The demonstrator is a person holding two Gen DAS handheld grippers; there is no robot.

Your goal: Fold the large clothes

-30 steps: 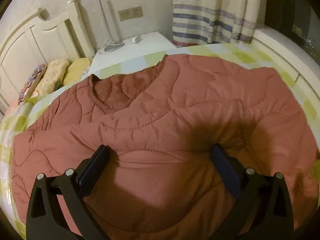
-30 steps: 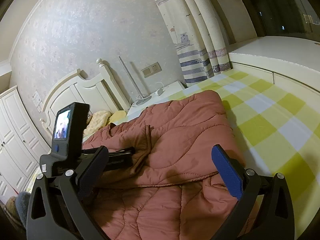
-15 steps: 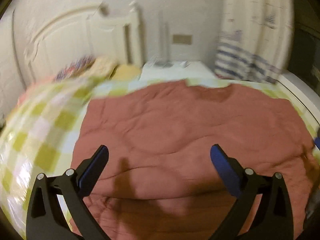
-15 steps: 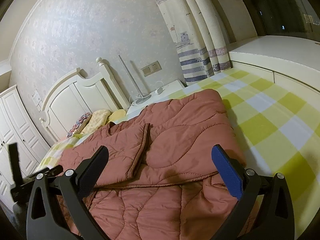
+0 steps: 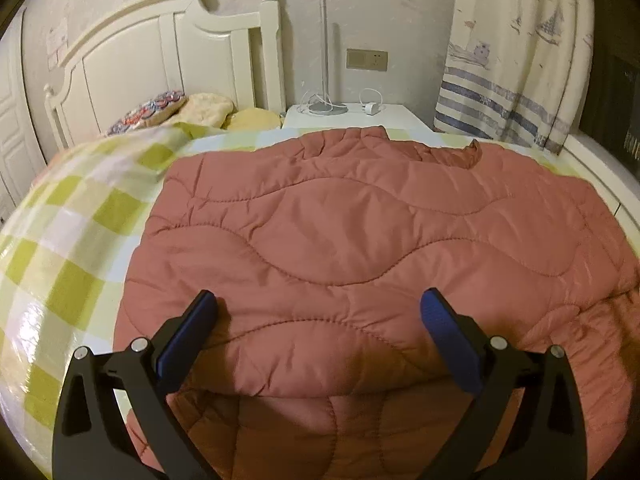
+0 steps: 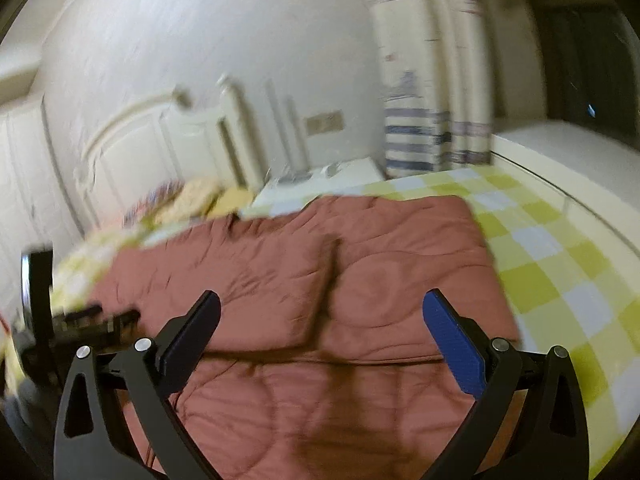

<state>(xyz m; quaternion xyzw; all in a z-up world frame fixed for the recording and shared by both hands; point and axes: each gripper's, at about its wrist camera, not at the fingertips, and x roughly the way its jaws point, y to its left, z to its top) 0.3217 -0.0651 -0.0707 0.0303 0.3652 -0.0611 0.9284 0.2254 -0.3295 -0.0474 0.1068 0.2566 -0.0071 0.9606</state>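
Observation:
A rust-red quilted jacket [image 5: 352, 232] lies spread on the bed, one part folded over the lower layer. My left gripper [image 5: 318, 312] hovers open just above the jacket's near fold, nothing between its blue pads. In the blurred right wrist view the same jacket [image 6: 360, 280] shows two folded panels meeting at a dark seam. My right gripper [image 6: 320, 312] is open over its near part, holding nothing. The left gripper's body [image 6: 48, 320] shows at the far left of that view.
The bed carries a yellow-and-white checked sheet [image 5: 76, 240]. Pillows [image 5: 192, 108] lie by the white headboard [image 5: 160, 40]. A white nightstand [image 5: 352, 118] with a lamp base and charger stands behind. Striped curtains [image 5: 512, 92] hang at the right, beside a white ledge [image 6: 560, 152].
The left gripper swung left, then steadied facing the headboard over the jacket's near fold. The right gripper is now moving, its view blurred and turned toward the wall. Both stayed open.

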